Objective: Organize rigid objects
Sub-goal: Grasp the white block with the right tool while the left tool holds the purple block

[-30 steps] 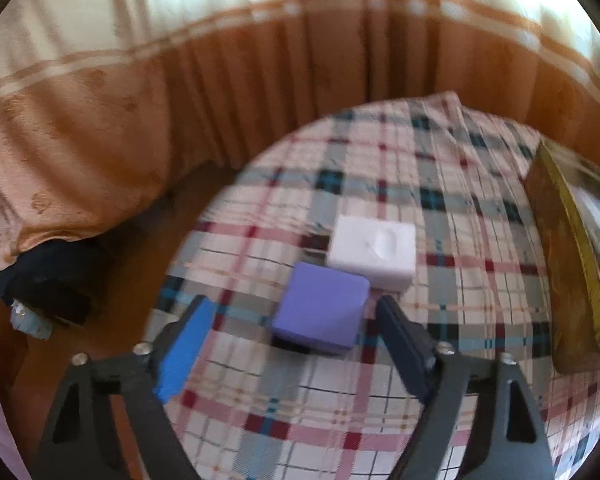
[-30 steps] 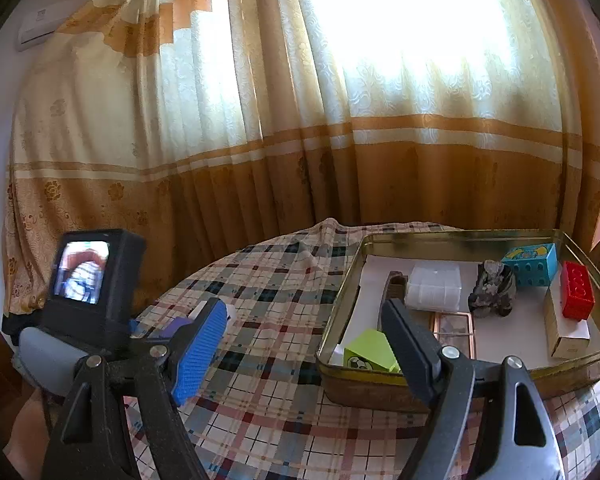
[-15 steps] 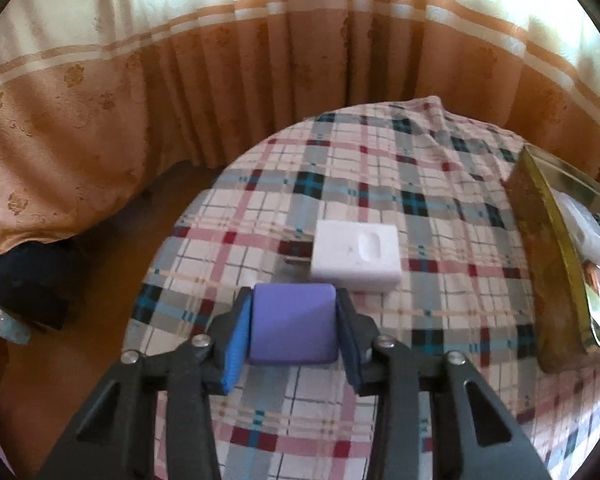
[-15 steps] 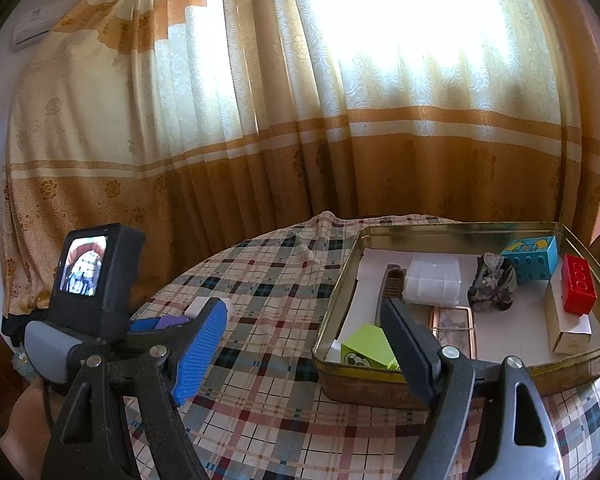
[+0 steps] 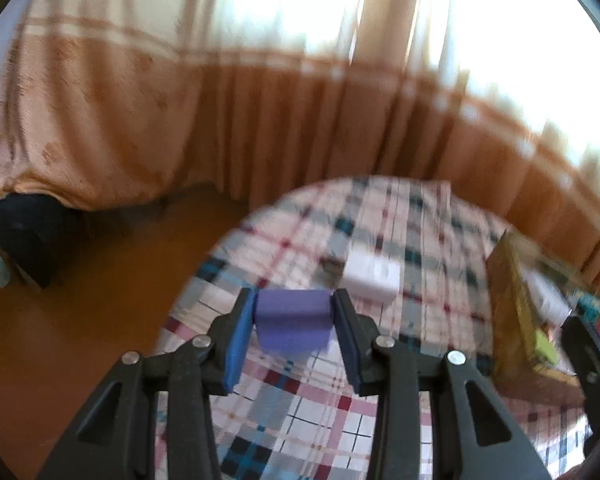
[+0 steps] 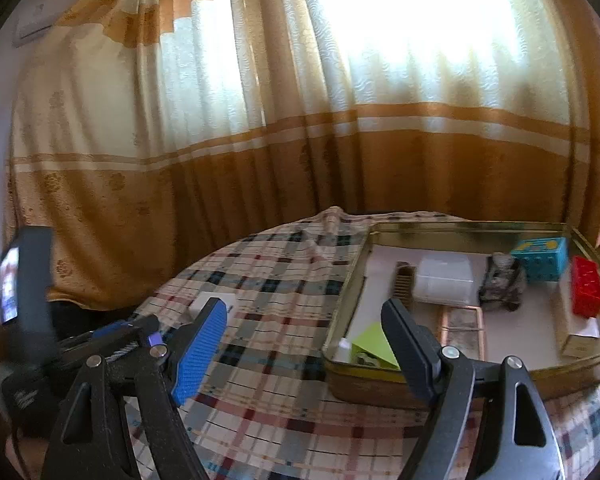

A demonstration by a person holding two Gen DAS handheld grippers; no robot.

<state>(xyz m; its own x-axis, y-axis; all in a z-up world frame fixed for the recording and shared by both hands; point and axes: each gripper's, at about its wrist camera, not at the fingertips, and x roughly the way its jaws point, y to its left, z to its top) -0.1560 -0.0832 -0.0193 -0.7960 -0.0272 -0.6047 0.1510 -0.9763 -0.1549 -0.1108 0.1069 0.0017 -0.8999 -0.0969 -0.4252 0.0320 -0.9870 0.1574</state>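
My left tool (image 5: 294,322) is clamped on one purple block (image 5: 292,320), both pads pressing its sides, and the block hangs clear above the plaid worktop (image 5: 300,412). That view is blurred, so I cannot make out finer detail on the block. Just beyond it, one white block (image 5: 372,278) lies flat on the cloth, well apart from the gold tin tray (image 5: 512,312) at the right.

My right tool (image 6: 308,340) stands with its jaws wide apart and nothing between them, hovering over the worktop in front of the tray (image 6: 440,380).

Counting inside the tray from the right wrist view, I see:
- one lime-green piece (image 6: 370,346) in the near left corner
- one clear plastic box (image 6: 444,282)
- one small dark comb-like item (image 6: 404,284)
- one copper-framed flat piece (image 6: 462,330)
- one grey mottled lump (image 6: 502,284), which I cannot identify
- one teal block (image 6: 542,258)
- one red studded brick (image 6: 588,292), sitting on one cream carton (image 6: 580,336)

That makes eight things in the tray, and two blocks outside it, one of them in my left tool. An orange and cream curtain (image 6: 300,140) hangs behind the worktop.
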